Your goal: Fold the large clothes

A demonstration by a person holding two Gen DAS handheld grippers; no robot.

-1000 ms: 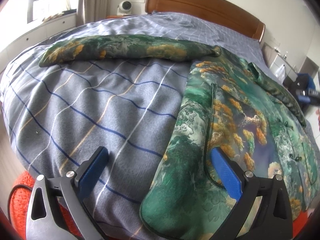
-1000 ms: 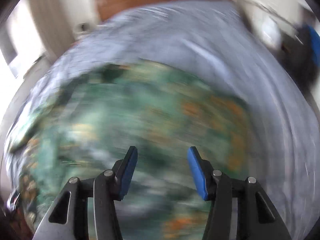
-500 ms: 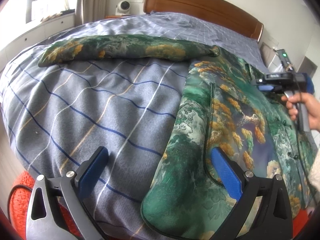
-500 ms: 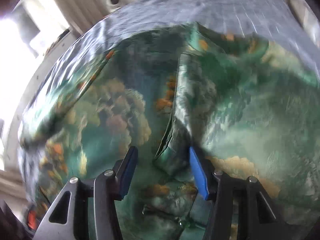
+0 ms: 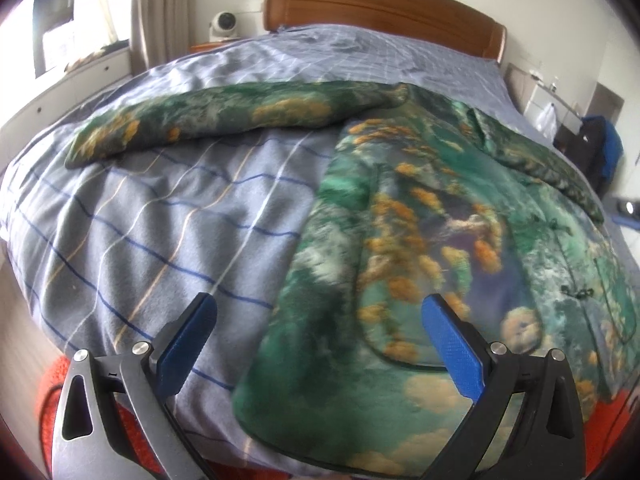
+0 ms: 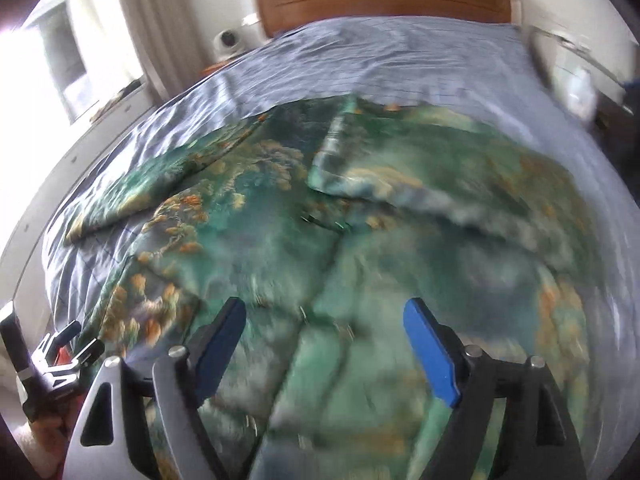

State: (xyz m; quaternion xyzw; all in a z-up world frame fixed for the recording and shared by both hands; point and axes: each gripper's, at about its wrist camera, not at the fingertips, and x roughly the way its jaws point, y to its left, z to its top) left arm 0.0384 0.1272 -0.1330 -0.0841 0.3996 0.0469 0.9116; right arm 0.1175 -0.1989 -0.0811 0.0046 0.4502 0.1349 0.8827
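Garment [image 5: 440, 216]: 1 large green robe with orange print, spread flat on the bed [image 5: 168, 216]. 1 sleeve [image 5: 224, 124] stretched out sideways across the striped grey cover; the other sleeve [image 6: 400, 176] folded inward over the body.

Left gripper [image 5: 316, 332]: jaws wide, nothing between them, above the robe's near hem.

Right gripper [image 6: 324, 340]: jaws have just been opening, now wide and empty, above the robe's body; view blurred.

Headboard [image 5: 384, 8]: wood, far end.

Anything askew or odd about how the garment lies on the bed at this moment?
Only that the patterned green jacket is half folded: one sleeve stretches sideways across the checked duvet, the other lies folded over the body. Both grippers, left and right, are open and empty.
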